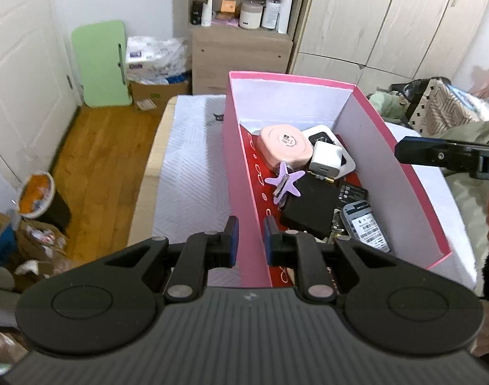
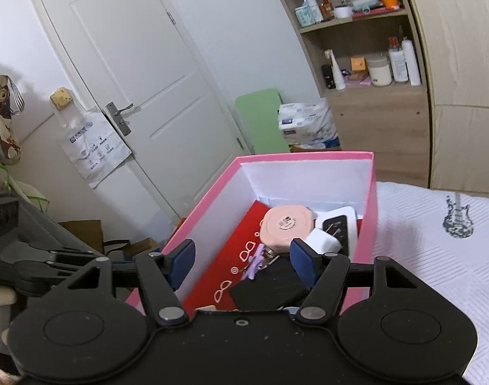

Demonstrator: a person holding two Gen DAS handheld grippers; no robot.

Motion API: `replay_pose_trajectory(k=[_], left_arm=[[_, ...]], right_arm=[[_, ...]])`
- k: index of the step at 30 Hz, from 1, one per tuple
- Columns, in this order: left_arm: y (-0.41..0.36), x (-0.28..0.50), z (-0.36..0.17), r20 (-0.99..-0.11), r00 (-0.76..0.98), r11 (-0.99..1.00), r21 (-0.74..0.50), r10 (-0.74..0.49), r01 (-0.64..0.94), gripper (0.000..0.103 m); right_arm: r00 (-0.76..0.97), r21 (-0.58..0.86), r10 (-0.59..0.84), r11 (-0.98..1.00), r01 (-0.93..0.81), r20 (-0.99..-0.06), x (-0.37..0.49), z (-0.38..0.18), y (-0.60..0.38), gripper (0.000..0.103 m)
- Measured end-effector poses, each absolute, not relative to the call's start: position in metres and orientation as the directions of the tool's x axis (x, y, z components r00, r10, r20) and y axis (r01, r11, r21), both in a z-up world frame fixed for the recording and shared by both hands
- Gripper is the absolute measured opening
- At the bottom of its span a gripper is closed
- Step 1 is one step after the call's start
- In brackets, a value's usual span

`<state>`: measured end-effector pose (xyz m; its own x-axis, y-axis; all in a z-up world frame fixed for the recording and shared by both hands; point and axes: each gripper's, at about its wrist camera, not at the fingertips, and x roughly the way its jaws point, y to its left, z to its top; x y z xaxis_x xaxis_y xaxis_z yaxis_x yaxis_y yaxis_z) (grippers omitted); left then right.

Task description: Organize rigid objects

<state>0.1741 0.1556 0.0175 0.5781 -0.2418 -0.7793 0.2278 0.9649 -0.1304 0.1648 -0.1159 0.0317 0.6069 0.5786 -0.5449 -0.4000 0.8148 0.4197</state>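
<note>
A pink box (image 1: 241, 160) with white inner walls stands on the bed. Inside lie a round pink case (image 1: 284, 150), a white charger cube (image 1: 324, 158), a purple star clip (image 1: 284, 183), a flat black case (image 1: 311, 205) and a labelled grey device (image 1: 366, 227). My left gripper (image 1: 251, 240) is shut on the box's near left wall, one pad on each side. My right gripper (image 2: 242, 264) hovers open above the box (image 2: 366, 224) with nothing between its fingers; the pink case (image 2: 286, 227) and star clip (image 2: 257, 264) lie beyond it.
The bed's white quilted cover (image 1: 186, 173) surrounds the box. Clothes and bags (image 1: 437, 109) pile at the right. A wooden shelf unit (image 1: 244, 48), a green board (image 1: 100, 64) and a white door (image 2: 132, 80) stand behind. Clutter lies on the wooden floor (image 1: 93, 166).
</note>
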Motion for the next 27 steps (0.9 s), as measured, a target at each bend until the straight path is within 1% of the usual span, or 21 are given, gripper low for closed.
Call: replay_pose_trajectory(k=[3, 5, 7, 9, 10, 11, 13, 14, 16, 19, 20, 21, 22, 23, 27], left_arm=[[0.15, 0.172, 0.024, -0.785, 0.57, 0.963, -0.124, -0.243, 0.24, 0.016], [0.146, 0.169, 0.031, -0.782, 0.579, 0.963, -0.101, -0.231, 0.249, 0.018], [0.143, 0.165, 0.038, -0.779, 0.585, 0.963, -0.089, -0.226, 0.254, 0.028], [0.142, 0.161, 0.046, -0.774, 0.594, 0.964, -0.076, -0.219, 0.255, 0.034], [0.141, 0.158, 0.049, -0.772, 0.599, 0.965, -0.067, -0.211, 0.253, 0.04], [0.14, 0.157, 0.051, -0.772, 0.601, 0.966, -0.065, -0.206, 0.249, 0.044], [0.139, 0.154, 0.054, -0.779, 0.594, 0.972, -0.076, -0.198, 0.224, 0.052], [0.139, 0.154, 0.054, -0.785, 0.587, 0.975, -0.091, -0.197, 0.205, 0.054], [0.135, 0.153, 0.054, -0.788, 0.576, 0.974, -0.133, -0.217, 0.185, 0.065], [0.123, 0.15, 0.052, -0.788, 0.555, 0.962, -0.185, -0.268, 0.202, 0.069], [0.118, 0.147, 0.051, -0.787, 0.554, 0.96, -0.183, -0.272, 0.212, 0.07], [0.113, 0.144, 0.051, -0.786, 0.557, 0.96, -0.174, -0.269, 0.218, 0.074], [0.108, 0.141, 0.05, -0.784, 0.564, 0.963, -0.16, -0.257, 0.216, 0.08], [0.105, 0.138, 0.05, -0.783, 0.574, 0.967, -0.145, -0.241, 0.209, 0.083], [0.092, 0.129, 0.048, -0.791, 0.602, 0.992, -0.048, -0.109, 0.117, 0.087]], right_arm=[[0.621, 0.407, 0.567, 0.823, -0.396, -0.542, 0.161, 0.033, -0.119, 0.07], [0.622, 0.413, 0.573, 0.818, -0.399, -0.533, 0.159, 0.034, -0.123, 0.07], [0.631, 0.409, 0.57, 0.82, -0.4, -0.526, 0.157, 0.036, -0.125, 0.071], [0.642, 0.397, 0.561, 0.827, -0.399, -0.523, 0.155, 0.039, -0.126, 0.071], [0.648, 0.391, 0.556, 0.83, -0.398, -0.521, 0.154, 0.041, -0.126, 0.071], [0.65, 0.389, 0.555, 0.83, -0.399, -0.519, 0.152, 0.043, -0.127, 0.071], [0.653, 0.389, 0.556, 0.83, -0.4, -0.515, 0.149, 0.045, -0.128, 0.071], [0.654, 0.389, 0.557, 0.829, -0.401, -0.512, 0.148, 0.045, -0.128, 0.071], [0.654, 0.388, 0.565, 0.824, -0.414, -0.503, 0.143, 0.047, -0.128, 0.071], [0.657, 0.388, 0.574, 0.818, -0.425, -0.489, 0.136, 0.05, -0.129, 0.071], [0.659, 0.385, 0.572, 0.819, -0.426, -0.488, 0.134, 0.051, -0.129, 0.072], [0.66, 0.379, 0.57, 0.82, -0.428, -0.489, 0.131, 0.053, -0.129, 0.072], [0.661, 0.373, 0.567, 0.823, -0.428, -0.491, 0.128, 0.054, -0.129, 0.072], [0.663, 0.368, 0.562, 0.826, -0.426, -0.494, 0.126, 0.056, -0.13, 0.073], [0.678, 0.342, 0.511, 0.859, -0.381, -0.528, 0.115, 0.058, -0.137, 0.076]])
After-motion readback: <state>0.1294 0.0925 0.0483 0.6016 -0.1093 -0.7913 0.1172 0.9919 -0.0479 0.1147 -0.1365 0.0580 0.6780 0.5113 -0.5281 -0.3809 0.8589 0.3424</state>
